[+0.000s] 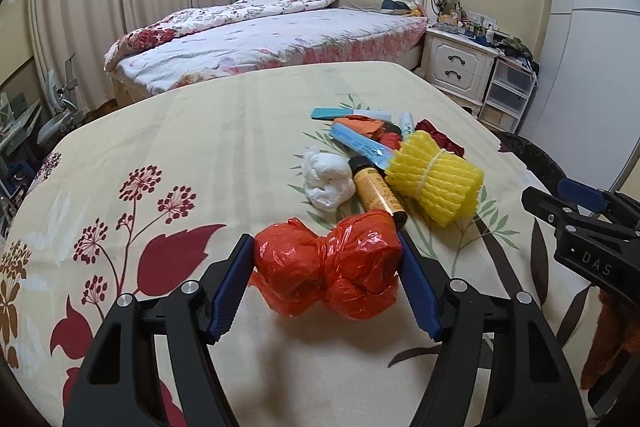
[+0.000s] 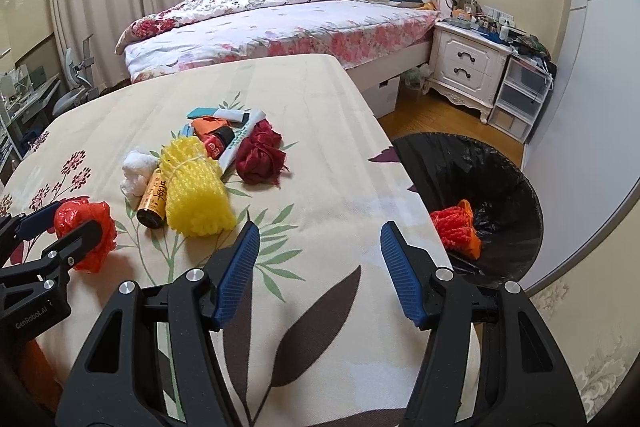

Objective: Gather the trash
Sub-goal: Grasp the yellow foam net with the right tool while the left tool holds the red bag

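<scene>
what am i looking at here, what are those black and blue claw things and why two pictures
They are hand-held tongs, one in each of a person's hands; no robot arm is present. Each carries a camera looking along its two blue fingers, so you get one picture per hand.

In the left-hand view, the left tongs are closed on a crumpled red plastic bag, over a table with a floral cloth.

In the right-hand view, the right tongs are open and hold nothing. On the table lies a pile of trash: a yellow foam net, a brown bottle, a white wad, a dark red cloth. Beside the table stands a black-lined bin with some red trash inside.
</scene>
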Demonstrator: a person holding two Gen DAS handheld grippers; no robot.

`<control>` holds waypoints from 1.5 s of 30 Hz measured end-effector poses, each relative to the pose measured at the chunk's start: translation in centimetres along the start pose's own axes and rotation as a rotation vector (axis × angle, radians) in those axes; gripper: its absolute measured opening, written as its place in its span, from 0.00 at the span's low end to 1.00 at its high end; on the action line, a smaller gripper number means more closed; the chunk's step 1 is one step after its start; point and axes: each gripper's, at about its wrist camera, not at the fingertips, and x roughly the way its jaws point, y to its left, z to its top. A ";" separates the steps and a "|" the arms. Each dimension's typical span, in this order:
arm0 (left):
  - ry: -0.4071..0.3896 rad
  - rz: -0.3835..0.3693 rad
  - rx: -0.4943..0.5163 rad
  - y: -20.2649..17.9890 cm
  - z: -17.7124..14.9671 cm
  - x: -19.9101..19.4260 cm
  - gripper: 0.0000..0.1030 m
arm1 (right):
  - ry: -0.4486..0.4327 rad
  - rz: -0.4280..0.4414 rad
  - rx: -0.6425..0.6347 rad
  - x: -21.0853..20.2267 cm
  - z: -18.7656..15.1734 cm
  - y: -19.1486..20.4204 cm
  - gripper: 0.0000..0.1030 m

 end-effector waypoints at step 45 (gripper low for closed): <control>-0.013 0.032 -0.079 5.1 2.8 1.6 0.66 | 0.055 0.117 -0.086 2.1 1.6 4.9 0.43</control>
